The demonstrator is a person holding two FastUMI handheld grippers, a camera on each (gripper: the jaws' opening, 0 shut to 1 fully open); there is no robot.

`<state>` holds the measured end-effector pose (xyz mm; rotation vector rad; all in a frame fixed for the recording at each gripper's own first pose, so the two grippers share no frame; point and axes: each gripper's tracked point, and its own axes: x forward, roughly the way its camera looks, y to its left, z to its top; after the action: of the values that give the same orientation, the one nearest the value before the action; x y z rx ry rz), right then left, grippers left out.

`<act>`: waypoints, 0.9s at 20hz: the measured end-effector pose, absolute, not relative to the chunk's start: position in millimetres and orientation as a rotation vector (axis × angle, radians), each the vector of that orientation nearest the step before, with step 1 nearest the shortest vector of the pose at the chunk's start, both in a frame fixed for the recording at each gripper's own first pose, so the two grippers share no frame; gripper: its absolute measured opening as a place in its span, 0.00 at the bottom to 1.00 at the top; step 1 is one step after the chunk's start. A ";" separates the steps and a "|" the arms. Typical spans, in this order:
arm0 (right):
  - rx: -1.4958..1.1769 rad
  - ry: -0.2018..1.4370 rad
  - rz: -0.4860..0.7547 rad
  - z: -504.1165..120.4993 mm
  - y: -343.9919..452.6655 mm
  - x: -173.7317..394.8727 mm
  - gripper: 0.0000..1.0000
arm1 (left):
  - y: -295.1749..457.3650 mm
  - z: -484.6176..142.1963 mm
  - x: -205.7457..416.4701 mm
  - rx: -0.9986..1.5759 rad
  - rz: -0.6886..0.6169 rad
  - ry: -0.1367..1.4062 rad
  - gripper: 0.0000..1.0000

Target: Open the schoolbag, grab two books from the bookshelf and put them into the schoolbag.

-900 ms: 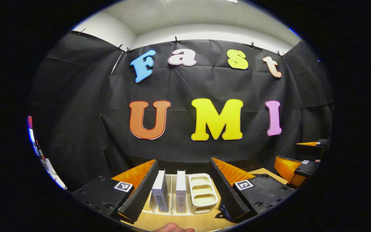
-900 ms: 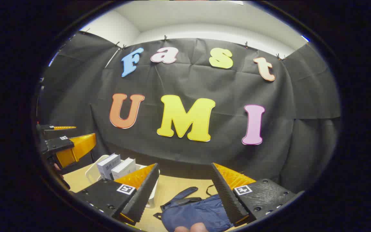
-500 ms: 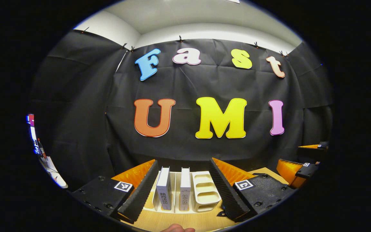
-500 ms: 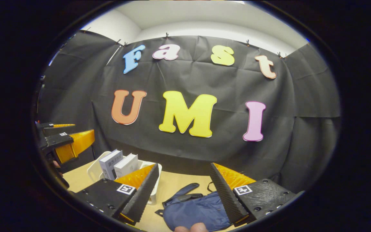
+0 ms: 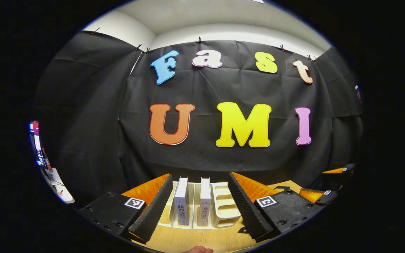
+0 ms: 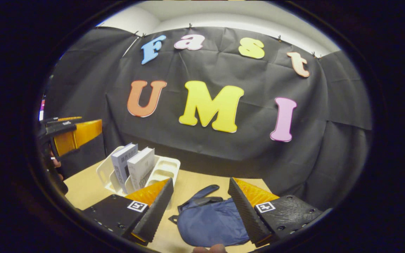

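Left gripper (image 5: pixel 199 207): it is held level above the table (image 5: pixel 202 239), pointed at the rack (image 5: pixel 225 207); the fingers are spread wide and nothing is grasped. In the right gripper view it is seen at the far left (image 6: pixel 70 131), raised above the table edge.
Books: two books (image 5: pixel 181 200) (image 5: pixel 205 201) are stood upright, side by side, in the left slots of the rack; the slots to the right of them are seen free.
Right gripper (image 6: pixel 199 205): it is tilted down toward the bag (image 6: pixel 211 221); the fingers are spread wide, with nothing between them.
Bag: it is laid flat on the table, just right of the rack; whether it is opened cannot be told.
Change, left gripper: the rack is now seen slightly higher and more centred between the fingers than before.
Change, right gripper: it has been pitched down, so more of the table and bag is seen.
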<state>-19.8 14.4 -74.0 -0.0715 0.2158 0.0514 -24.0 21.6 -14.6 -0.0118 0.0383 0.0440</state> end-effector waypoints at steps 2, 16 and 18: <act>-0.085 0.276 0.066 -96.7 18.8 -21.3 0.96 | 22.2 -16.5 -25.0 0.001 0.040 0.038 0.99; -0.267 0.835 0.048 -302.7 34.0 -25.1 0.99 | 37.5 -34.5 -36.3 0.007 0.048 0.084 0.99; -0.288 0.890 0.032 -321.2 31.9 -23.5 0.96 | 40.8 -37.1 -36.7 0.011 0.054 0.091 0.99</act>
<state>-23.5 31.9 -321.2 -0.2883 0.8903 0.0324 -36.7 40.8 -37.1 0.0106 0.0905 0.0541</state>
